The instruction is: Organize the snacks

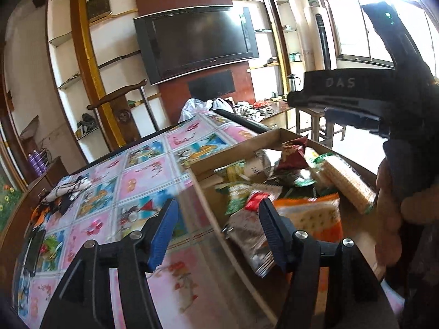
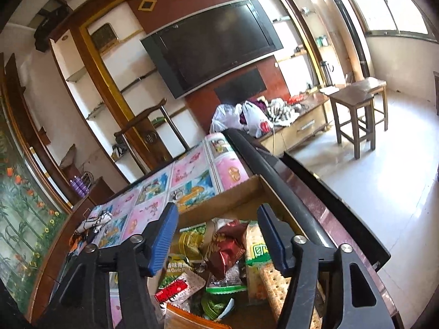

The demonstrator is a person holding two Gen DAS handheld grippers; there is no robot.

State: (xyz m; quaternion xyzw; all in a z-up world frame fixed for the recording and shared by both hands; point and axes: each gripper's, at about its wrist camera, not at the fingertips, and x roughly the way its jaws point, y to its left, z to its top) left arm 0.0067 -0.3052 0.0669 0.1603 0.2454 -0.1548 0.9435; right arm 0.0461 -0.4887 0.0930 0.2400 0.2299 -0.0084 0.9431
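A shallow cardboard box full of snack packets sits on the table with the patterned cloth. In it lie a long cracker sleeve, an orange cracker pack, a dark red packet and green packets. My left gripper is open and empty, hovering over the box's left wall. My right gripper is open and empty above the box, over the dark red packet, the cracker sleeve and a red-and-white packet. The right gripper's body shows in the left wrist view.
A black phone and a patterned cloth item lie at the table's left side. A dark rail runs along the table's right edge. A wooden chair, a TV wall, a low cabinet with bags and a stool stand beyond.
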